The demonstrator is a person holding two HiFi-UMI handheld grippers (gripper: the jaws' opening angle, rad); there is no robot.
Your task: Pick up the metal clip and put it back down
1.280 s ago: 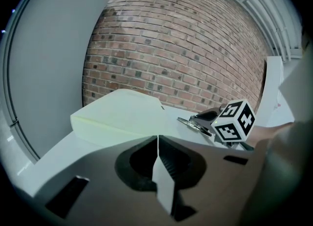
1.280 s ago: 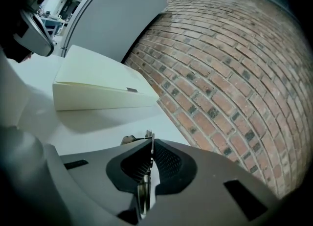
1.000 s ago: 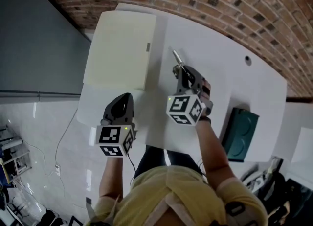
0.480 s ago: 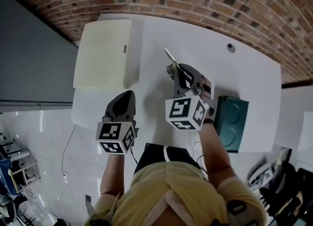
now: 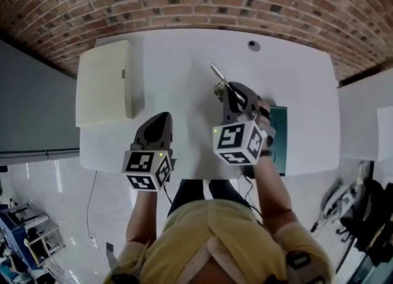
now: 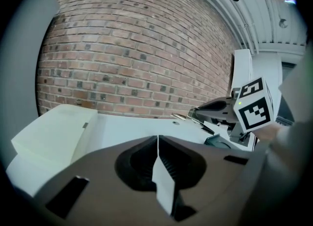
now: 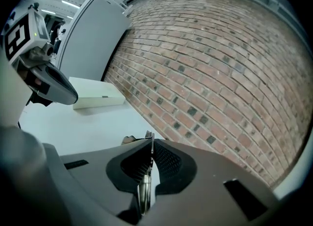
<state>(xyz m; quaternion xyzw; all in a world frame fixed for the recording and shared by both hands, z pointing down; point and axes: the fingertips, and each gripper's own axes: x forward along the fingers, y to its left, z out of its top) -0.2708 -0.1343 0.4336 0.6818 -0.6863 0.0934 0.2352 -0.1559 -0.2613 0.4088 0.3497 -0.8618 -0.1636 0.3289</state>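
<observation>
The metal clip (image 5: 217, 76) is a thin silvery piece that juts out past the tips of my right gripper (image 5: 228, 87), over the middle of the white table (image 5: 178, 55). In the right gripper view the right gripper (image 7: 150, 139) is shut on the clip (image 7: 145, 188), which shows as a narrow metal strip between the pads. My left gripper (image 5: 161, 117) hangs near the table's front edge, to the left of the right one. Its jaws are shut in the left gripper view (image 6: 157, 138), with nothing seen between them. That view also shows the clip (image 6: 179, 117) to the right.
A flat cream box (image 5: 104, 83) lies at the table's left end. A dark green box (image 5: 279, 134) sits at the right front, partly hidden behind my right gripper. A small round hole (image 5: 250, 45) is near the table's far edge, below the brick wall (image 5: 202, 0).
The head view has swung, so the table now lies more level in the picture. My right gripper keeps its hold on the clip and now stands close to the green box. The left gripper barely moved.
</observation>
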